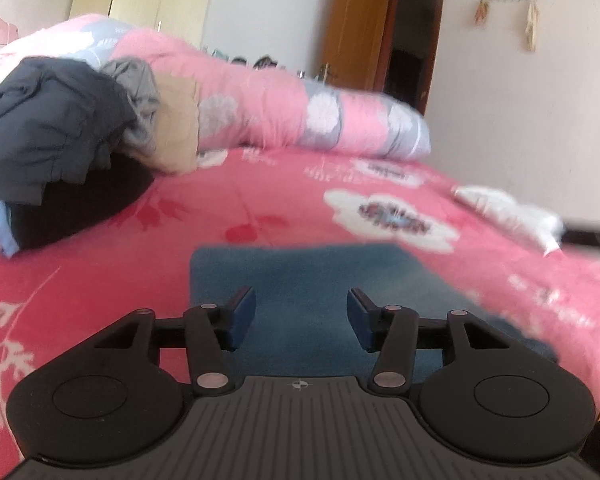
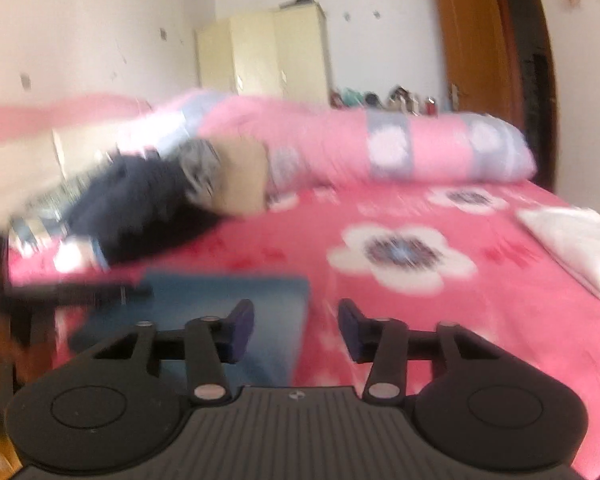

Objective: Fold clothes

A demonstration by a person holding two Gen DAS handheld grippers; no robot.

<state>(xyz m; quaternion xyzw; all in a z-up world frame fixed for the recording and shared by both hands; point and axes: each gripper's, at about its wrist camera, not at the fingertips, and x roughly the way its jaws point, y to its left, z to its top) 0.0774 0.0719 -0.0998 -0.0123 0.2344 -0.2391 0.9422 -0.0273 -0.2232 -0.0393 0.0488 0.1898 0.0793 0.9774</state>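
Lying folded on the bed, the blue garment (image 1: 300,276) sits beneath the open left tool (image 1: 301,316).

Open pink sheet (image 1: 260,200) ahead of both grippers, flat and bare through the middle of the bed. Left side's blocked: a heap of clothes (image 1: 60,128) piled high there. Along the back, a rolled quilt (image 1: 300,112) runs the whole width like a wall. Off right, a white folded piece (image 2: 572,240) sits near the edge. Close in, a blue folded cloth (image 1: 300,280) lies low and flat under the left gripper (image 1: 301,316), nothing between its parted jaws.
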